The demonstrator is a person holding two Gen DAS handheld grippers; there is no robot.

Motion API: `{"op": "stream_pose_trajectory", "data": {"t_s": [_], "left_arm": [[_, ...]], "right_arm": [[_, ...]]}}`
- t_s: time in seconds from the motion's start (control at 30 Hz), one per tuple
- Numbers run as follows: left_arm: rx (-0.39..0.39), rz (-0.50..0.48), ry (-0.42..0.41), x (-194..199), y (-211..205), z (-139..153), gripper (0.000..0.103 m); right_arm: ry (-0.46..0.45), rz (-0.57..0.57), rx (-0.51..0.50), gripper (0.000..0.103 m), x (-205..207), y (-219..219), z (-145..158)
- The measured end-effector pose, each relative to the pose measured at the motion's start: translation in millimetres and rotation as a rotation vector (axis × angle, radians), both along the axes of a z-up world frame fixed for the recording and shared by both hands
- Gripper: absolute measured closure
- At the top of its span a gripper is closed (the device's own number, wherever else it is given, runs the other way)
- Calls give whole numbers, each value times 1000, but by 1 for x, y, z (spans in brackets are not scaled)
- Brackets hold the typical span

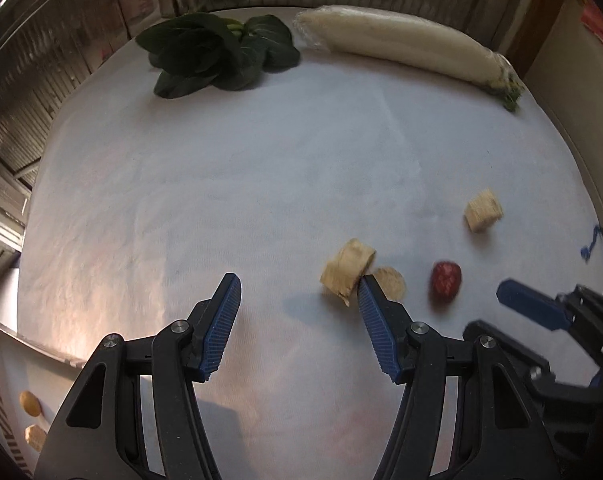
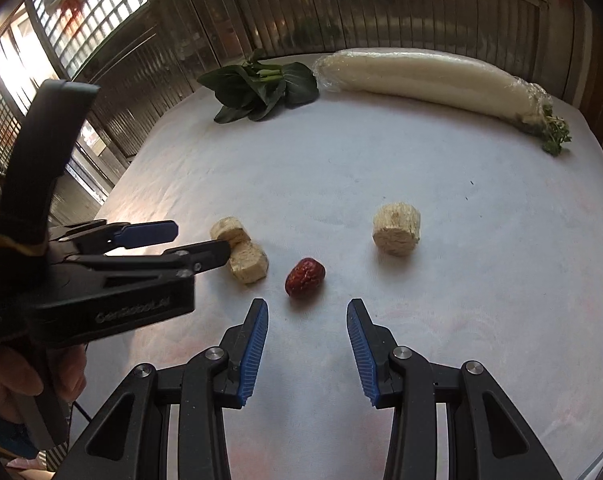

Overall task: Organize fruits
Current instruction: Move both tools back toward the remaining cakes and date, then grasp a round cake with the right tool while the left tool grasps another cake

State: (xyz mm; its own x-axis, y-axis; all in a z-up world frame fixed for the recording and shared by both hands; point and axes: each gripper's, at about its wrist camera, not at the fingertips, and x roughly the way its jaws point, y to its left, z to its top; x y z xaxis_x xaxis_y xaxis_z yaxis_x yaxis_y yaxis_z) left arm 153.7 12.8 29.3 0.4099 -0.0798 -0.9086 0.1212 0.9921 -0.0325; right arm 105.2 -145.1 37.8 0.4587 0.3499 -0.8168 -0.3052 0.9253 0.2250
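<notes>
Our left gripper [image 1: 299, 286] hangs with jaws apart, nothing between them, its right fingertip [image 1: 367, 284] just beside two pale stalk chunks [image 2: 241, 250]. Our right gripper [image 2: 307, 306] is parted too and empty, with the red date [image 2: 305, 272] on the white cloth [image 2: 461, 280] just ahead. A third chunk [image 2: 396, 230] sits to the right. Far back lie leafy greens [image 2: 261, 88] and a wrapped white radish [image 2: 429, 80].

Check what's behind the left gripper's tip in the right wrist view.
Two pale cut chunks lie side by side behind the left gripper; its tip covers part of the far one. The red date beside them lies uncovered.
</notes>
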Motion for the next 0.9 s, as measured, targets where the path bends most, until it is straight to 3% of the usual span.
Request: {"op": "stream_pose_trajectory", "data": {"t_s": [0.27,0.5,0.63,0.73,0.9], "left_arm": [[-20,62,-9,11,29,7,42],[-28,84,-8,8,45,7,42],[-37,54,2,8,41,7,42],[-42,19,14,9,32,5,42],[-52,-54,40,12,12,0,42]], "right_arm": [[-16,97,2,64,13,25,2],[-8,236,-55,64,32,58,-6],[24,278,-113,64,43,71,-21],[12,278,-136,77,42,69,-20],[13,231,-130,77,37,49,-18]]}}
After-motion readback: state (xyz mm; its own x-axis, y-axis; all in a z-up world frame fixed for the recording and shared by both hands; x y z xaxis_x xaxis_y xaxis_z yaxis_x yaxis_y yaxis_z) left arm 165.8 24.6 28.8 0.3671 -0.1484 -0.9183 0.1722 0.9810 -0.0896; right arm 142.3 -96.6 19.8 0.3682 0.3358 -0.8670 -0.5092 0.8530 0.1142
